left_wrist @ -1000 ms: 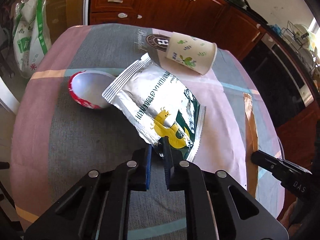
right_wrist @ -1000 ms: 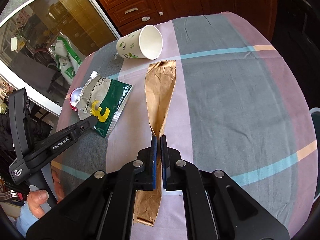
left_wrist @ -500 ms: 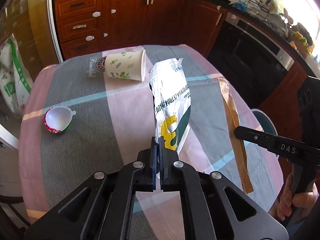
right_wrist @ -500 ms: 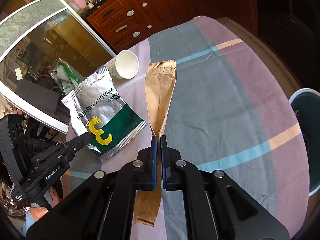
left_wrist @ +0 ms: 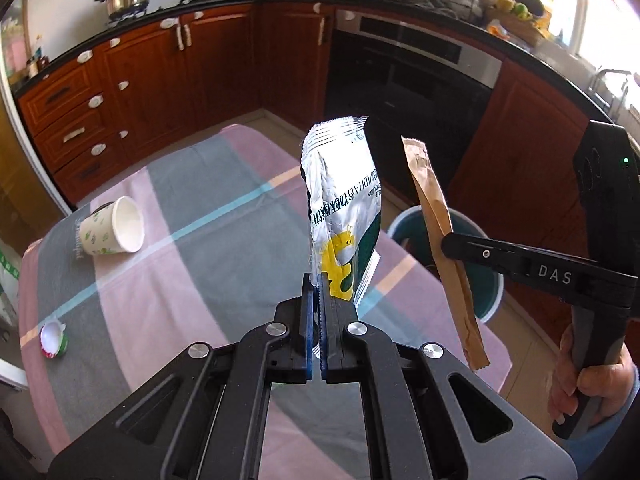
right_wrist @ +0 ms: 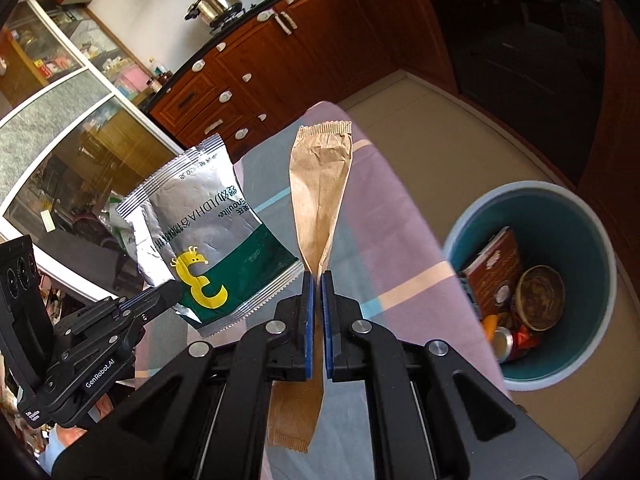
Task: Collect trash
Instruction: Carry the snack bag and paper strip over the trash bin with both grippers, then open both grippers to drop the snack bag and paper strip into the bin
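My left gripper (left_wrist: 315, 282) is shut on a silver and green snack packet (left_wrist: 344, 208) and holds it upright above the table; it also shows in the right wrist view (right_wrist: 200, 236). My right gripper (right_wrist: 315, 278) is shut on a long brown paper sleeve (right_wrist: 320, 188), lifted off the table; it shows in the left wrist view (left_wrist: 438, 232) too. A blue trash bin (right_wrist: 592, 216) with several pieces of rubbish stands on the floor to the right, beyond the table edge. A paper cup (left_wrist: 110, 226) lies on its side and a small red-rimmed lid (left_wrist: 53, 339) lies on the table.
The table has a pink, grey and blue striped cloth (left_wrist: 208, 240). Brown kitchen cabinets (left_wrist: 132, 92) and a black oven (left_wrist: 412, 76) stand behind. A glass door (right_wrist: 68, 152) is to the left. The bin also shows in the left wrist view (left_wrist: 490, 280).
Both grippers have lifted their loads off the table and swung toward the bin side. The packet now hangs upright in the air, and the paper sleeve has left the cloth.
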A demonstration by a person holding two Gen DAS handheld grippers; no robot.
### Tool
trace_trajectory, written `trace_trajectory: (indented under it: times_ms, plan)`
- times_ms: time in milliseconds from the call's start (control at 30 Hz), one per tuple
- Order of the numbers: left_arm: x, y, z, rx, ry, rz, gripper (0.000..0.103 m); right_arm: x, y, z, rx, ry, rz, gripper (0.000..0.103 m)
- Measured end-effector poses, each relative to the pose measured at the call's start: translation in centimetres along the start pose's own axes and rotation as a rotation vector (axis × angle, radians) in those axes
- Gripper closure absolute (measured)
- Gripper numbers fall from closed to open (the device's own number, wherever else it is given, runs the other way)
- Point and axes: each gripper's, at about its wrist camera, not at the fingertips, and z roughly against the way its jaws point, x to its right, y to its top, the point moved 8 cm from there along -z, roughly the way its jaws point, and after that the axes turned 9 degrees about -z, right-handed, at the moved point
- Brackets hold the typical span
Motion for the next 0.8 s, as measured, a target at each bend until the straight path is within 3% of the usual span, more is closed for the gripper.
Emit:
trace_trajectory:
  times_ms: [233,433,800]
  plan:
    - [8.8,3.1,-3.9,-0.039,-0.099,-0.113,0.1,9.0,2.5,5.9,0.074,-0.077,-0.081,0.099]
    - [14.1,4.0,-7.7,-0.097,-0.134,-0.185,0.1,14.2,2.5,6.5,0.055,-0.104,-0.158,0.099]
    - [14.9,3.1,-13.5,-0.209,-0.142,-0.183,0.1,17.7,1.1,2.1,-0.054,-0.09,-0.218,0.098]
